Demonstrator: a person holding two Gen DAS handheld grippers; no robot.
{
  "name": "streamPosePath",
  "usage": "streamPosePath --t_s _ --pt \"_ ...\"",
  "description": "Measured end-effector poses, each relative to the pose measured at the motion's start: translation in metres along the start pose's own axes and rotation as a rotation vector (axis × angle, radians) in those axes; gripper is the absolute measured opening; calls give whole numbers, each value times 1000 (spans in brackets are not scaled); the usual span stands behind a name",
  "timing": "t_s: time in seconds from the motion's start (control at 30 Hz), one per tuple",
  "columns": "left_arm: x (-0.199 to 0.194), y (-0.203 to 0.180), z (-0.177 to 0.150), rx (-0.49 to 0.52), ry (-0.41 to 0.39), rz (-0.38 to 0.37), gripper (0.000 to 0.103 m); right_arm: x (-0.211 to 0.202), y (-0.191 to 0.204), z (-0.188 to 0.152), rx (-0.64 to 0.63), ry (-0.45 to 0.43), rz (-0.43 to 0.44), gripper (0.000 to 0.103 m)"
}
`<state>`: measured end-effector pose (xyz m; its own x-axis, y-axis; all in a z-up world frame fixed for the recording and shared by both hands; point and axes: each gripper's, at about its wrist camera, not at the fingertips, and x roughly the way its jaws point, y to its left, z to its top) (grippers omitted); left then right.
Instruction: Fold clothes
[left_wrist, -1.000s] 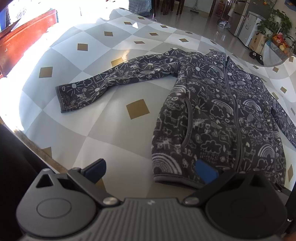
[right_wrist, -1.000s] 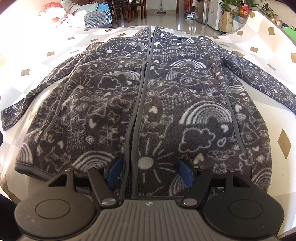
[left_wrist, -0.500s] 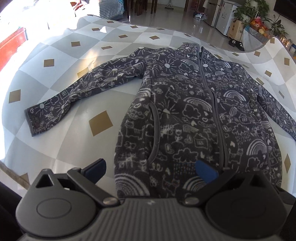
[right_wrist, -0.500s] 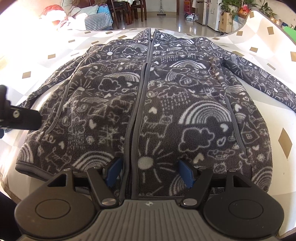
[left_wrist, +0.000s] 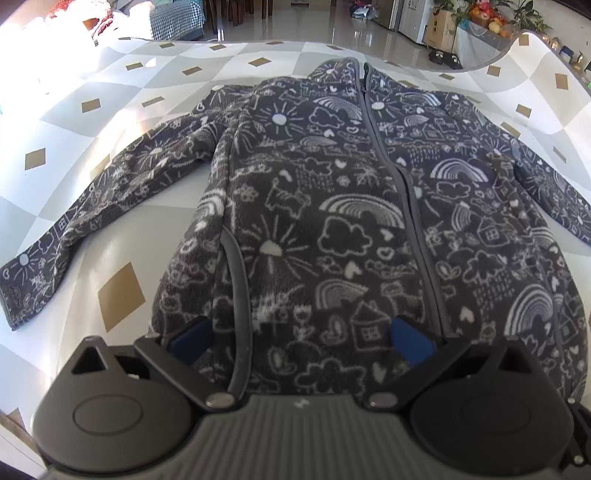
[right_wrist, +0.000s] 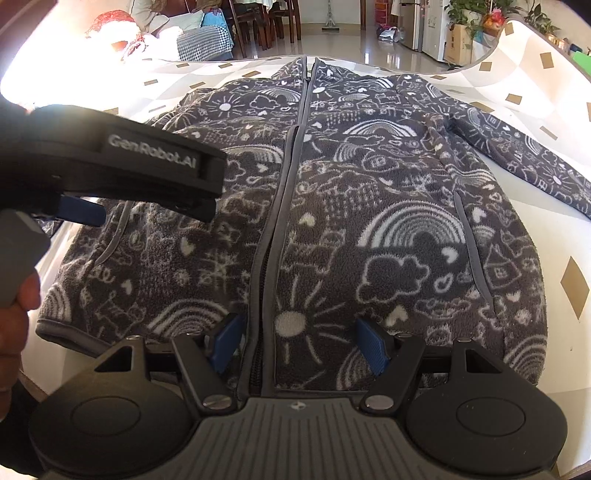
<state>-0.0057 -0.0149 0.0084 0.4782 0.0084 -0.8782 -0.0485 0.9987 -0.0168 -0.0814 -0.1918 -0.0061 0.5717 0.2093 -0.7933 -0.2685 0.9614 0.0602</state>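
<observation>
A dark grey fleece jacket (left_wrist: 332, 229) with white rainbow, cloud and sun doodles lies flat and zipped on the checkered table cover, both sleeves spread out. My left gripper (left_wrist: 299, 339) hovers open over the jacket's lower left part, its blue pads either side of the left pocket seam. My right gripper (right_wrist: 300, 343) stands open at the bottom hem, its pads either side of the zip (right_wrist: 273, 229). In the right wrist view the left gripper (right_wrist: 210, 195) reaches in from the left above the jacket (right_wrist: 388, 221), held by a hand (right_wrist: 14, 317).
The table cover (left_wrist: 74, 122) is white and grey with gold diamonds and curls up at the far right. The left sleeve (left_wrist: 74, 229) runs toward the table's left edge. Chairs, a fridge and plants stand beyond the table.
The left gripper has swung right and down from the bare cover beside the jacket to above its lower left part, coming into the right wrist view. The right gripper has kept still.
</observation>
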Motion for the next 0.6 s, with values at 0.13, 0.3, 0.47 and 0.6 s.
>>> streamPosePath --t_s 0.13,0.3,0.47,0.6 --pt "8 5 -2 -16 4 2 103 -9 -10 8 37 4 28 65" --pt "12 9 5 -12 23 -1 103 -24 -35 20 121 -87 -2 65" --pt "18 16 14 4 60 -11 103 -19 -62 36 184 -50 24 65" --pt "23 21 23 23 108 -14 103 -9 -85 49 176 -36 47 65"
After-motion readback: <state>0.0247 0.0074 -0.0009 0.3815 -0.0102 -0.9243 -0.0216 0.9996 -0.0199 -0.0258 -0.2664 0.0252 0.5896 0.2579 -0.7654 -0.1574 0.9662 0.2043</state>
